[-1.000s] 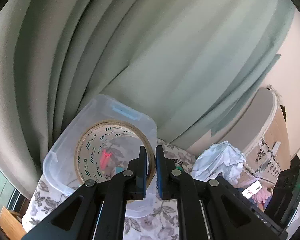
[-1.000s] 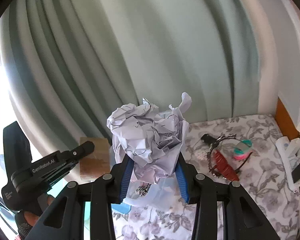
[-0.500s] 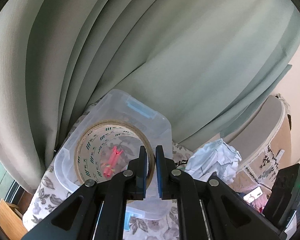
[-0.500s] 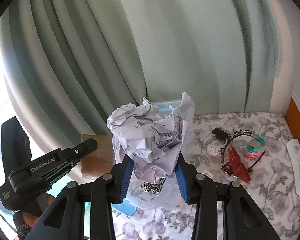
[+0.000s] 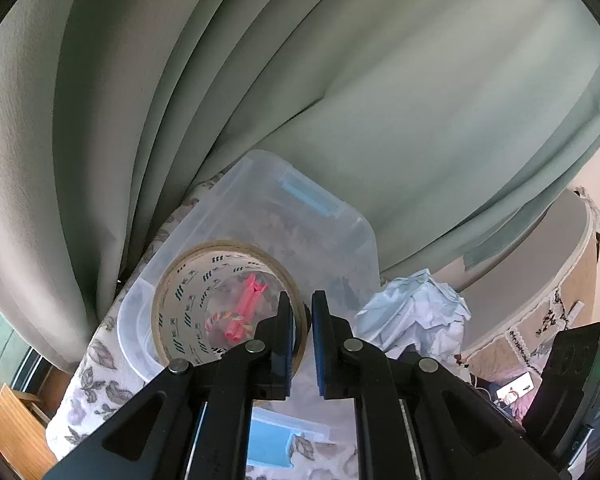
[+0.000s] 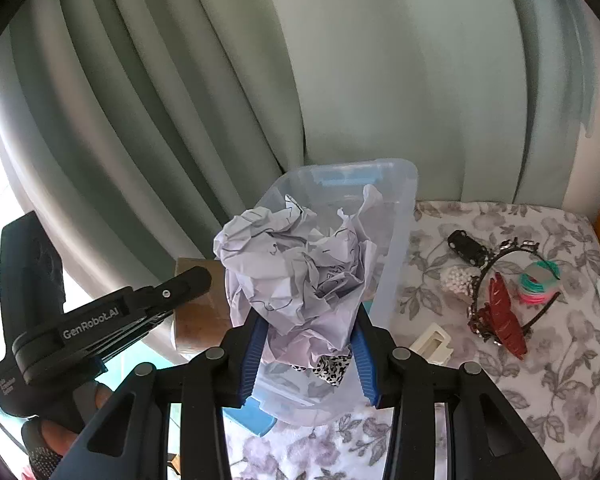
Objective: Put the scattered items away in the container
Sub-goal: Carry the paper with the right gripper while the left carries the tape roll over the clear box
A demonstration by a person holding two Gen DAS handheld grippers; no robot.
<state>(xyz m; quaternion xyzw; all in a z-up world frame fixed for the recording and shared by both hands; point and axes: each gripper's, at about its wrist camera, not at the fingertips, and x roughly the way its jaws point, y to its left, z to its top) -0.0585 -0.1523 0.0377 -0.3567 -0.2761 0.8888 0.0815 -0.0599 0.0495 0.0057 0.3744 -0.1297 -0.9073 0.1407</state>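
In the left wrist view my left gripper is shut on the wall of a brown tape roll, which hangs over the near end of a clear plastic bin with blue latches. A pink item in the bin shows through the roll's hole. My right gripper is shut on a ball of crumpled white paper, above the bin. A leopard-print item lies in the bin below the paper. The left gripper and its tape roll appear at the left of the right wrist view.
Right of the bin, on the flowered cloth, lie a black toy car, a dark headband, a red hair clip, coloured hair ties and a cream clip. Green curtains hang close behind.
Both grippers have come down and toward the bin, which now looks larger and sits under them. The tape roll and the paper stay held.
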